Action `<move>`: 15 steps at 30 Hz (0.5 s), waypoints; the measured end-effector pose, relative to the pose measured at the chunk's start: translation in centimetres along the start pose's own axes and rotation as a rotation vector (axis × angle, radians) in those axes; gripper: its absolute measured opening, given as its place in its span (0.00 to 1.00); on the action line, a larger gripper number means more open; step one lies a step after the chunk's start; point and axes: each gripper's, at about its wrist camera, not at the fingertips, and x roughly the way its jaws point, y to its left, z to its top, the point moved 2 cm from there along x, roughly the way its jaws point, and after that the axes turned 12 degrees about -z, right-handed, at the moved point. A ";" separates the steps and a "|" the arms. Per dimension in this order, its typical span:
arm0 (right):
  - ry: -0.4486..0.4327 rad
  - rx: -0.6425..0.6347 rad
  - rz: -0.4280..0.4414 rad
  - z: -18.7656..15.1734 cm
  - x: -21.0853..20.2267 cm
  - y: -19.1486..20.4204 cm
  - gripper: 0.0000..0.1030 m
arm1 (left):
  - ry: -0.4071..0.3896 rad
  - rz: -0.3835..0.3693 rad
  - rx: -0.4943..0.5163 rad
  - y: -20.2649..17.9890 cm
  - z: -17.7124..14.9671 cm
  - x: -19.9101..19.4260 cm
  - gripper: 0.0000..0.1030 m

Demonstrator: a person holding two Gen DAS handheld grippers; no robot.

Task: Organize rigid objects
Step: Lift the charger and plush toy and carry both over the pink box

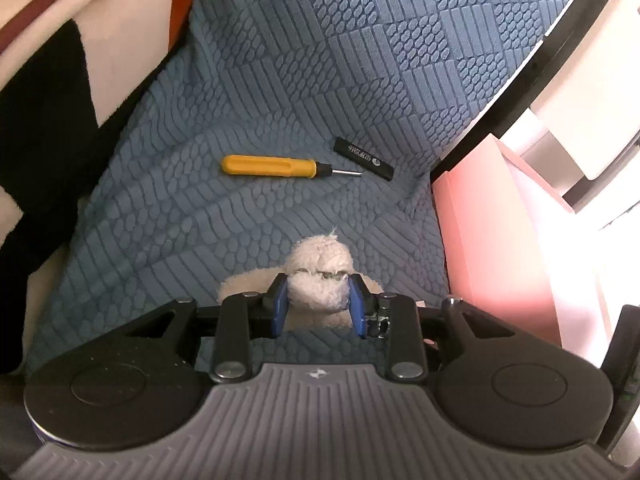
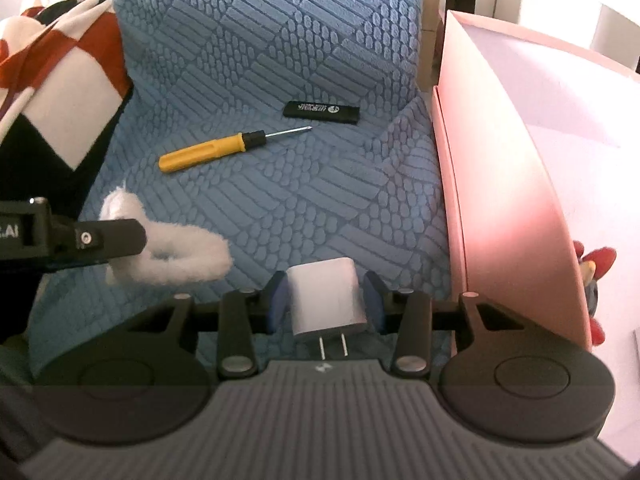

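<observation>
Plush (image 1: 318, 280) sits clamped in the left gripper (image 1: 319, 304) above the blue cover (image 1: 280, 60). Right gripper (image 2: 326, 300) pinches a white charger (image 2: 326, 300), prongs toward the camera, beside the pink box (image 2: 512, 200).

A blue cloth cover (image 1: 280, 92), matt and embossed with raised ovals and bars, lies beneath a screwdriver (image 1: 276, 166) with a smooth yellow plastic handle and a bright metal shaft, and a glossy black plastic stick (image 1: 363, 158) printed with pale lettering. A fluffy white plush piece (image 1: 318, 276) looks rough and fibrous. The white plug adapter (image 2: 326, 302) is smooth satin plastic with metal prongs. The pink box (image 2: 508, 184) appears matt, like card. Blue pads (image 1: 280, 306) line matt black gripper parts.
</observation>
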 end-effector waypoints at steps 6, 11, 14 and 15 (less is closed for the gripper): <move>0.010 -0.006 -0.032 -0.3 0.2 0.3 0.60 | -0.002 0.009 0.013 -0.3 0.1 0.1 0.35; 0.069 0.001 -0.030 -0.8 1.4 0.6 0.60 | -0.018 0.018 0.006 0.0 0.5 -0.1 0.35; 0.079 -0.003 -0.026 -1.0 1.8 0.9 0.59 | -0.015 0.024 -0.008 0.3 0.6 0.1 0.35; 0.076 -0.016 -0.030 -1.0 1.7 1.1 0.60 | -0.013 0.024 -0.009 0.4 0.6 0.1 0.35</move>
